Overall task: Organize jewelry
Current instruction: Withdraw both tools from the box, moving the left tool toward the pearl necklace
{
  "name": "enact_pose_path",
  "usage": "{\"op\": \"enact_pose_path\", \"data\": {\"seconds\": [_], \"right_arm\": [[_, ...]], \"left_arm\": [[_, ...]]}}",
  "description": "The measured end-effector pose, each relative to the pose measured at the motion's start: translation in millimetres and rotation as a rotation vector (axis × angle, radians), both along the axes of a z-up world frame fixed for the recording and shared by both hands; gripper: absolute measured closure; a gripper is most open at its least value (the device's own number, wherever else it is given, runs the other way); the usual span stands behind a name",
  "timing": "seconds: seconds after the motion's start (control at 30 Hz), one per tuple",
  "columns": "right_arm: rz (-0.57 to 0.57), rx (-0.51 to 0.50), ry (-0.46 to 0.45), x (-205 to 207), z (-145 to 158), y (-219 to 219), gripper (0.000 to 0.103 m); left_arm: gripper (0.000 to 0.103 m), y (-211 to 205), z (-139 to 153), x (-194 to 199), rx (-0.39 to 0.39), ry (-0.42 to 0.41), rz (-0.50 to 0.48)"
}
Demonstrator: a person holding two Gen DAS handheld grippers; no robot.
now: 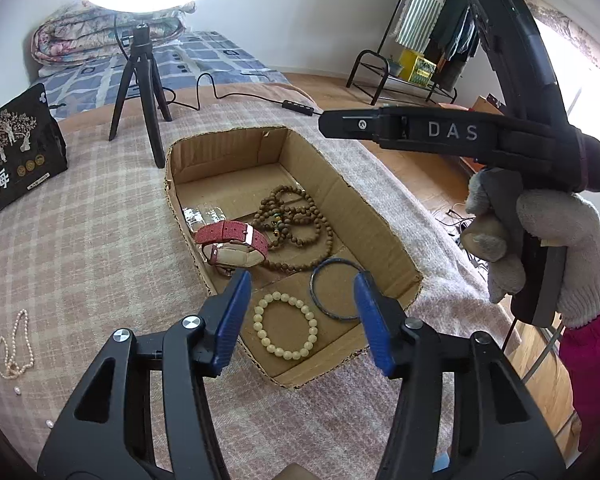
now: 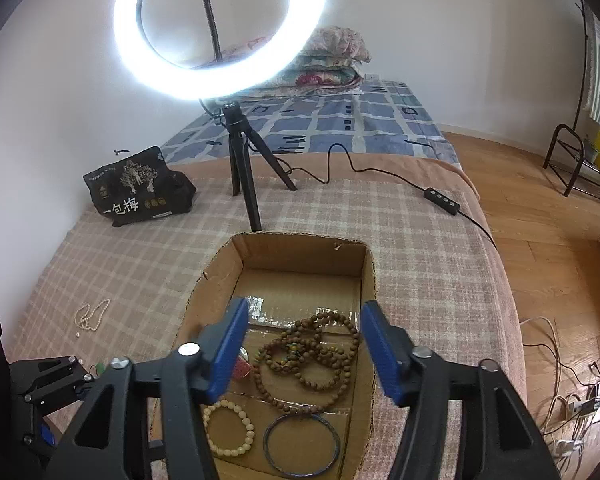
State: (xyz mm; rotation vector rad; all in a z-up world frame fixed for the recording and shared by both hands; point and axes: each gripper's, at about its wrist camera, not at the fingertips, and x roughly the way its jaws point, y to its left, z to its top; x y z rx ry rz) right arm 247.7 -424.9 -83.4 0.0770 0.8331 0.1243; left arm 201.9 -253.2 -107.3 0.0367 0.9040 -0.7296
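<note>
A shallow cardboard box (image 1: 384, 240) (image 2: 370, 280) lies on the checked blanket. Inside are a brown wooden bead strand (image 1: 296, 224) (image 2: 312, 360), a red-strapped watch (image 1: 236, 244), a cream bead bracelet (image 1: 286, 326) (image 2: 230, 428) and a dark blue bangle (image 1: 336, 290) (image 2: 302, 446). The watch is mostly hidden in the right wrist view. A white pearl necklace (image 1: 14, 346) (image 2: 92, 314) lies on the blanket left of the box. My left gripper (image 1: 302, 300) is open and empty above the box's near end. My right gripper (image 2: 304, 332) is open and empty above the box.
A ring light on a black tripod (image 1: 140, 84) (image 2: 242, 152) stands behind the box, its cable and switch (image 2: 442, 200) trailing right. A black snack bag (image 1: 14, 156) (image 2: 140, 188) sits at the left. Loose small pearls (image 1: 18, 390) lie near the necklace. The bed edge drops to wooden floor (image 2: 548, 264) at right.
</note>
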Motion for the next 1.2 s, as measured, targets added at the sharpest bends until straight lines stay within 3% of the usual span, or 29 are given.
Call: {"op": "enact_pose_path", "data": {"seconds": [0.03,0.23,0.73,1.2], "right_arm": [[-0.003,-0.003,-0.006,-1.1,0.8,0.2,0.020],[-0.027,-0.016,-0.004,-1.6,-0.2,1.9,0.004],[-0.067,-0.019,-0.039,-19.7,14.5,9.4,0.000],[-0.020,-0.003,-0.092,-56.3,36.5,43.4,0.000]], "left_arm": [[0.048,-0.7,-0.3,-1.0,0.004,0.000,-0.003],[0.048,0.7,-1.1,-3.9,0.016,0.001,-0.007],[0.048,32.8,8.2,-16.8,0.029,-0.029,0.035],[0.048,121.1,20.1,-17.8,0.017,-0.057,0.166]]}}
